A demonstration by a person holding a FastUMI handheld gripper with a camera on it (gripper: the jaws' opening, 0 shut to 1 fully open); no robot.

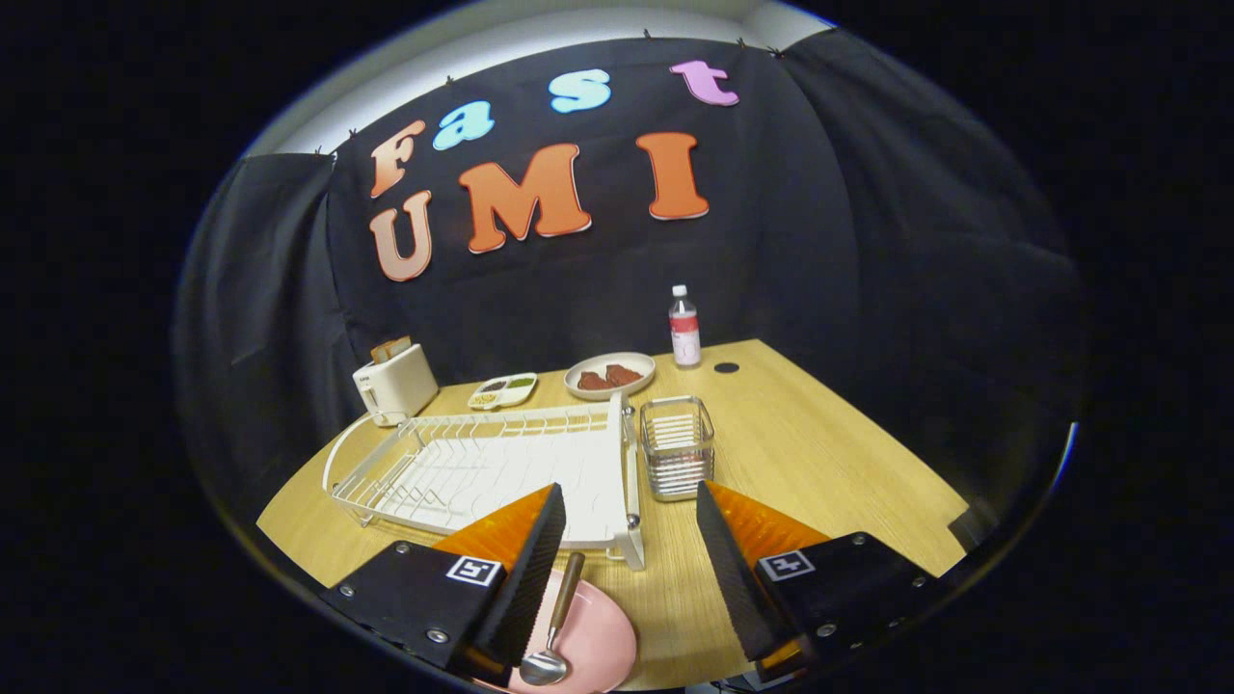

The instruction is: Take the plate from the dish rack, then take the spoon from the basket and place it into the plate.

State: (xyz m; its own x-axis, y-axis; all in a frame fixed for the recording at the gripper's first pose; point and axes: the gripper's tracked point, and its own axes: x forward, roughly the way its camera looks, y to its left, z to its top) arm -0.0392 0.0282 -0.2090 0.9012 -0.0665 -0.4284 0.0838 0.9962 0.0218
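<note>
— Tongs (629, 540) first: our two fingers stand wide apart, nothing between them but bare table (829, 453). We grip nothing.

— And the plate?

— We see the pink plate (598, 641) flat on the table, low between the fingers, at about seven o'clock from the gap and partly under the left finger. It is out of the rack.

— The spoon?

— We find the spoon (554, 631) lying in the plate, bowl toward us, brown handle pointing away toward twelve o'clock, just beside the left finger's inner edge. Whether the finger touches it we cannot tell.

— Where is the rack?

— Just beyond the left finger, at eleven o'clock, we have the white rack (482, 463) with no dishes in its slots. The wire basket (677, 445) stands at the rack's three o'clock, just beside it and right ahead of the gap.

— Anything farther back?

— Beyond the rack we see a toaster (395, 383) with bread in it at ten o'clock, a small divided dish (502, 390), a bowl (609, 374) holding something brown, and a bottle (684, 328) near the wall at one o'clock.
</note>
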